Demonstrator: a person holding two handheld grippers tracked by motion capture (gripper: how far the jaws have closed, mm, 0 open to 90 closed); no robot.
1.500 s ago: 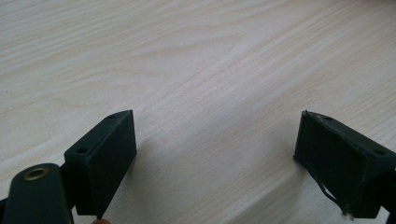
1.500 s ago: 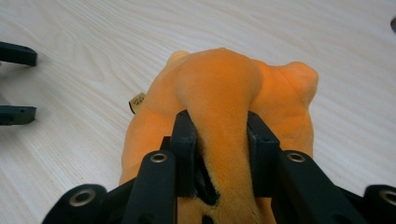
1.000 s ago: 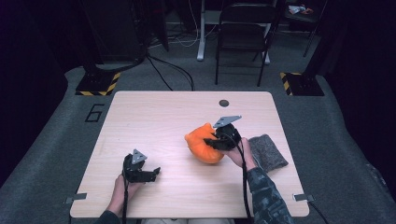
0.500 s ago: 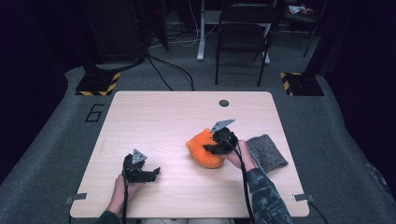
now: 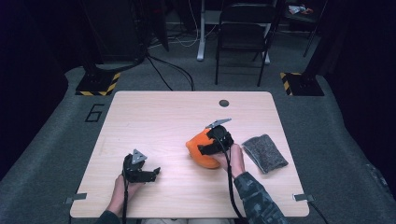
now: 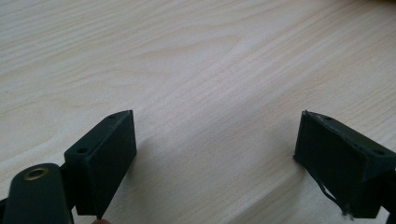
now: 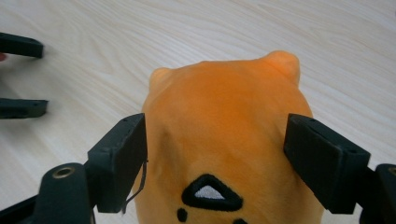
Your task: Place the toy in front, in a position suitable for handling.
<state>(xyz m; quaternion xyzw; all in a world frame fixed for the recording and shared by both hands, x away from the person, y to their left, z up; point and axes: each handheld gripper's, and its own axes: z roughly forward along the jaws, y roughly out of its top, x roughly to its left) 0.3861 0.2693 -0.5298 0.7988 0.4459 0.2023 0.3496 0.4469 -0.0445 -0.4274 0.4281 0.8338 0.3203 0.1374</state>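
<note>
The left gripper (image 5: pixel 148 173) rests near the table's (image 5: pixel 154 116) front edge, jaws spread wide over bare wood. Farther in, the right gripper (image 7: pixel 215 154) straddles the orange plush toy (image 7: pixel 224 140), jaws touching both flanks. Beyond the table, "6" (image 5: pixel 95 112) marks the floor.

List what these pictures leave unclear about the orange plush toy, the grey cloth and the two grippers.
- Orange plush toy: its lower face is cut off by the bottom edge of the right gripper view; in the high view the right gripper covers much of it.
- Whether the jaws press the toy or just flank it: unclear.
- Grey felt-like cloth: too small in the high view to tell its make.
- Left gripper: the hand is partly hidden beneath it.
</note>
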